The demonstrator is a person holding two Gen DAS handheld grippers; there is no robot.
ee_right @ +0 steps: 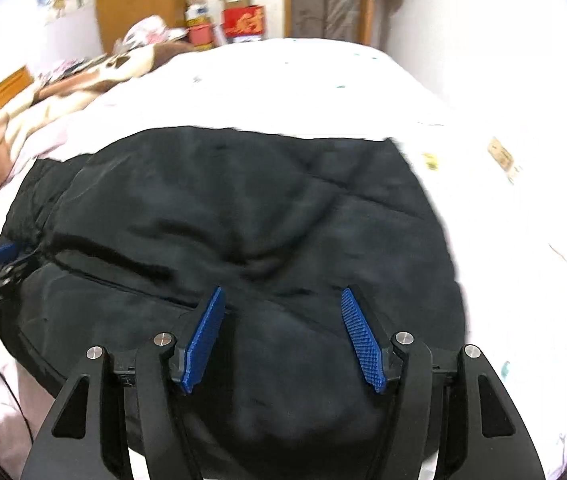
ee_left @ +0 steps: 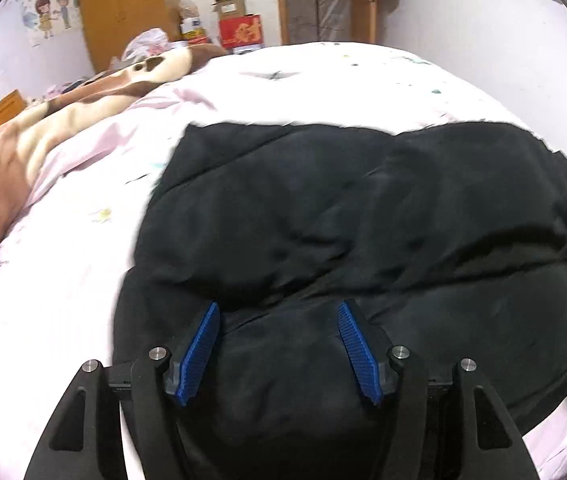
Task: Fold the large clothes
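I have the black coat (ee_left: pixel 363 220) laid out on the bed (ee_left: pixel 323 80), spread across the pale sheet. It looks padded and bulky, and its near portion lies doubled over the rest, so I judge a fold is under way.

My left gripper (ee_left: pixel 279 344) sits over the near left part of the coat, pointing down at it. Its jaws stand well apart, with black cloth bulging up between the blue pads, but neither pad presses on the cloth: nothing is held.

My right gripper (ee_right: pixel 283 336) is in the same posture over the near right part, jaws apart, cloth between them, no hold.

In the right wrist view the left gripper shows at the left edge, beside the coat's seam. I read both as stationed side by side along the near edge to take it evenly.

The brown blanket (ee_left: pixel 43 120) lies well apart.
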